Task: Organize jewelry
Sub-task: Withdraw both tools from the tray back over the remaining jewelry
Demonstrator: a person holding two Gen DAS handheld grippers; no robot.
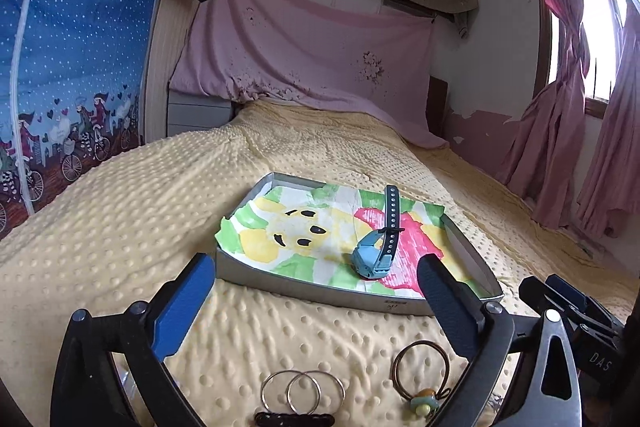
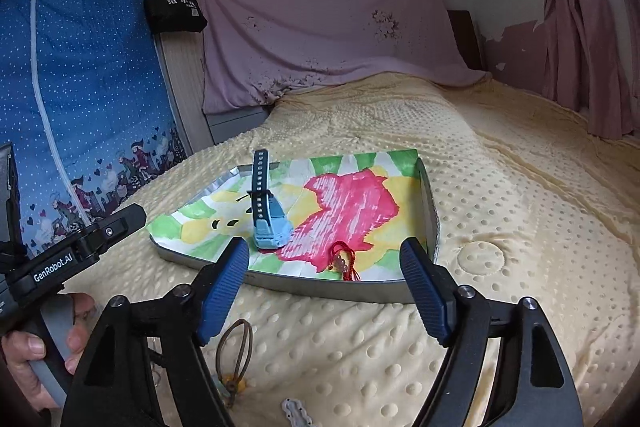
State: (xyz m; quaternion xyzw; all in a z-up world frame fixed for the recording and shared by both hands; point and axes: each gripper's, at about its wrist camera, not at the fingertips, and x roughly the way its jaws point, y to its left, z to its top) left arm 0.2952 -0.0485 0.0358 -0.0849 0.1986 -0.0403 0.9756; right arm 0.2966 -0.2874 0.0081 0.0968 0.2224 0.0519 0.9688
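Inside grey tray [image 2: 430,211]: blue watch [image 2: 270,225], red tassel charm [image 2: 344,261]; both hand-held grippers [image 1: 316,297] [image 2: 324,285] spread, empty.

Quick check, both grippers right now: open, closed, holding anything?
Left gripper: open, holding nothing; the watch lies in the tray.
Right gripper: open, holding nothing.
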